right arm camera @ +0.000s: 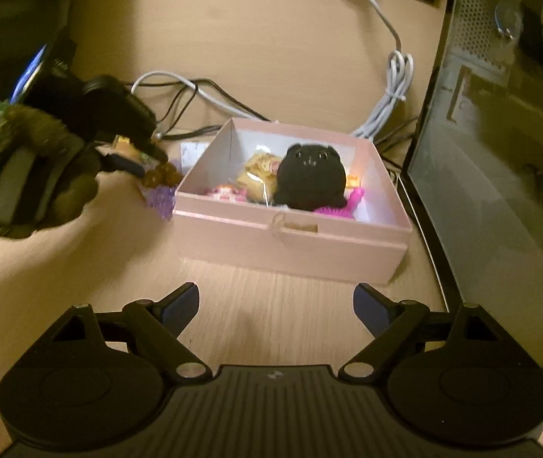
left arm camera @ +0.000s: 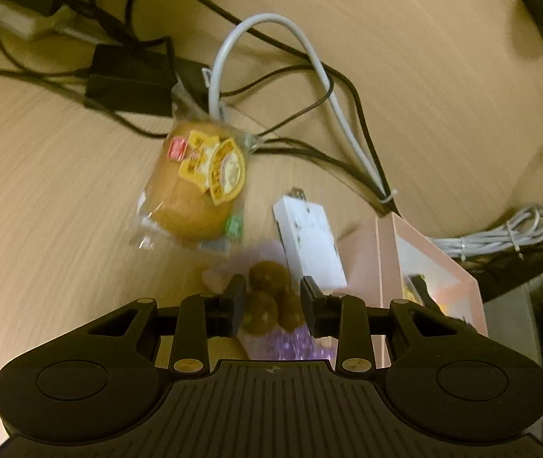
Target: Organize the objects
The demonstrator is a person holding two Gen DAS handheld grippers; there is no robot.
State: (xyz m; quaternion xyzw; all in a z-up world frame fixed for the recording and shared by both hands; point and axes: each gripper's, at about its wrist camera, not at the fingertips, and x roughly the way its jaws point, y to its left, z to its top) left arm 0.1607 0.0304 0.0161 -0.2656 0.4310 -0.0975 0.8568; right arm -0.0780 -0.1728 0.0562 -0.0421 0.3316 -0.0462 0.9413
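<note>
My pink box [right arm camera: 294,236] sits on the surface [right arm camera: 80,267]. My right tongs [right arm camera: 276,307] point down at it, spread wide and empty. My left tongs [left arm camera: 273,305] tilt down beside it, pinching the brown snack pack [left arm camera: 267,305].

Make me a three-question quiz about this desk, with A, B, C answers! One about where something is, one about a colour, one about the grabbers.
1. Where is the black plush toy?
A. On the desk
B. Inside the box
C. On the cables

2. What colour is the box?
A. Pink
B. Green
C. Blue

3. How is the right hand-held gripper?
A. Shut on a cable
B. Shut on the box
C. Open, nothing between its fingers

Answers:
1 B, the toy sits within the box walls.
2 A, its sides are pale pink.
3 C, the fingers stand wide apart over bare desk.
</note>
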